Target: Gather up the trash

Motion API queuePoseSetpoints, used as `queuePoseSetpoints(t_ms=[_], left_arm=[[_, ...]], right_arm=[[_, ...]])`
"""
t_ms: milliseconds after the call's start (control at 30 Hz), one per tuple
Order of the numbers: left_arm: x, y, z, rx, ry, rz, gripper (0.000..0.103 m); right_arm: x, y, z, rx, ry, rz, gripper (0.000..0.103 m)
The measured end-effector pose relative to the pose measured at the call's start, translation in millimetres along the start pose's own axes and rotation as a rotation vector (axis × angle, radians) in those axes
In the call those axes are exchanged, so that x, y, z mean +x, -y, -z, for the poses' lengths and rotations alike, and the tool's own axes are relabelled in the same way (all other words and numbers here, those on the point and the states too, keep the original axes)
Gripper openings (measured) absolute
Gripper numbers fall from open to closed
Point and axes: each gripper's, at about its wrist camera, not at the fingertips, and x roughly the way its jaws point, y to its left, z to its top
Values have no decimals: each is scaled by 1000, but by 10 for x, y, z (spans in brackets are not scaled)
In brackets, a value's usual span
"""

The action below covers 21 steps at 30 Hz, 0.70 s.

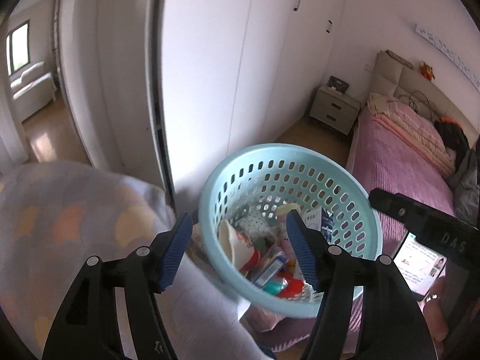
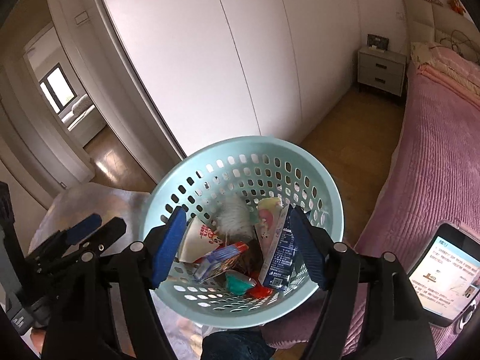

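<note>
Trash point(image 2: 234, 255) is seen heaped in a pale blue perforated basket point(image 2: 327, 180): paper cup, cartons, wrappers. Left gripper point(image 1: 240, 252) and right gripper point(image 2: 240, 246) are held spread wide, empty, above it.

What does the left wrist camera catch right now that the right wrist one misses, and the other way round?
Only the left wrist view shows the dark clothing heaped on the bed and the ringed finger by the phone. Only the right wrist view shows the left gripper and the white fluffy item in the basket. Both show the blue basket of trash, the paper cup, the milk carton, the nightstand, wardrobe and pink bed.
</note>
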Motion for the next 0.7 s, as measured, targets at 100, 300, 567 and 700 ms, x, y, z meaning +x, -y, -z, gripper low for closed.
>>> queuePoseSetpoints(t_ms=[100,300,567,700], left_arm=[[-102,-55,52,-23,6,-9,63],[-465,-188,226,-48,53,-43,67],[-867,-378,501,-89,130,-137,73],[-1039,-444,667,-92,173,-199,73]], right_arm=[[-110,-52,31,-10,15,-12,68],[-294,-266,140,-66,40,-21,68],[-665,-578,372,-140,189,39,68],[-787,-654,487,-147,230,47,68]])
